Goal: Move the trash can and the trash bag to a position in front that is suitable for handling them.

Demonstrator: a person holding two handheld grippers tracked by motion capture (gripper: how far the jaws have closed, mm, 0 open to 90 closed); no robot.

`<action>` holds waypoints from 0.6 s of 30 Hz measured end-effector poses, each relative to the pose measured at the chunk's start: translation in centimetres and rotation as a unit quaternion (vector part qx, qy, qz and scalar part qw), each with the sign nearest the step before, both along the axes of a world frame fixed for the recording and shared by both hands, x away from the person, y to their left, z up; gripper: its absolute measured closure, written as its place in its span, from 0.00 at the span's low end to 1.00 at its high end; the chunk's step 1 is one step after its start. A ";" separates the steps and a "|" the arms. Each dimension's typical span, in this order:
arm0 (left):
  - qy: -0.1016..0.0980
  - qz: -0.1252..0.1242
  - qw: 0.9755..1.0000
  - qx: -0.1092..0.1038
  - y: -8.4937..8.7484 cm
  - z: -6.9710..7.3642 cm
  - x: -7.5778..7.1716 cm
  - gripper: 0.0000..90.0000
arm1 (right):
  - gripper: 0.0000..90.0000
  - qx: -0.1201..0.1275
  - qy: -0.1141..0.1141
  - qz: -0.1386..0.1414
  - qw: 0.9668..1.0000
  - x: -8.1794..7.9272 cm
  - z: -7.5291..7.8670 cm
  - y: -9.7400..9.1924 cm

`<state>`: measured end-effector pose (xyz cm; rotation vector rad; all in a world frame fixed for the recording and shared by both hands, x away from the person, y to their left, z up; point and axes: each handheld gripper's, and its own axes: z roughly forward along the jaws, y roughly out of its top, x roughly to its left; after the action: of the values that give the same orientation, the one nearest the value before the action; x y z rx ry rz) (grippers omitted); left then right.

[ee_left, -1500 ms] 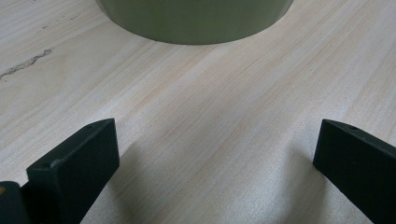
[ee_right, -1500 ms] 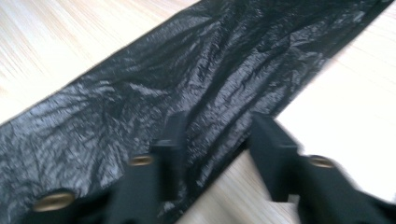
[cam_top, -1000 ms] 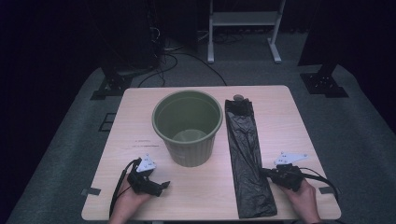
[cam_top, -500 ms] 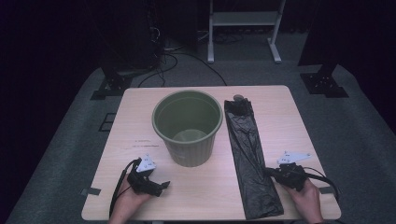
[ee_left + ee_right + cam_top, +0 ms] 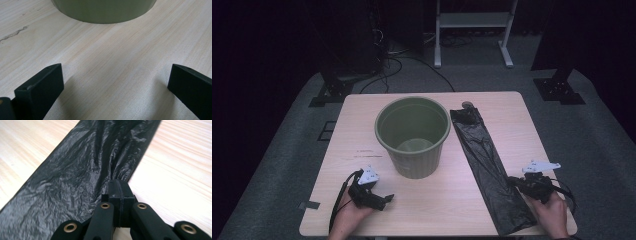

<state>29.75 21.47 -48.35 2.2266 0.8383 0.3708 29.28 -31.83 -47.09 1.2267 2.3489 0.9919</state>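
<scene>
Dark room, grey carpet, cables and stand legs beyond a pale wooden table. Largest thing on it: green ribbed waste bin, upright, open, near the centre. Just to its right, not touching, a long black bin bag lies flat, running from the far edge to the near edge, its near end skewed toward the right corner. Right gripper at the near right, jaws pressed together on the bag's right edge; the right gripper view shows the plastic bunched into creases at the tips. Left gripper rests at the near left, jaws wide apart over bare wood, bin base just ahead.
</scene>
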 end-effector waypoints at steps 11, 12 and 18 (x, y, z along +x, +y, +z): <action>0.000 -0.001 1.000 0.000 0.0 0.0 0.0 0.00 | 1.00 -0.008 -0.001 -0.030 1.000 -0.9 0.0 -2.5; 0.000 -0.001 1.000 0.000 0.0 0.0 0.0 0.00 | 1.00 -0.008 0.001 -0.034 0.999 -1.1 0.0 -2.9; 0.000 -0.001 1.000 0.000 0.0 0.0 0.0 0.00 | 1.00 -0.004 -0.004 -0.051 0.999 -1.7 0.2 -4.5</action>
<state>29.75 21.50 -48.35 2.2281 0.8353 0.3701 27.57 -36.29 -46.93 1.3218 2.2574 0.9511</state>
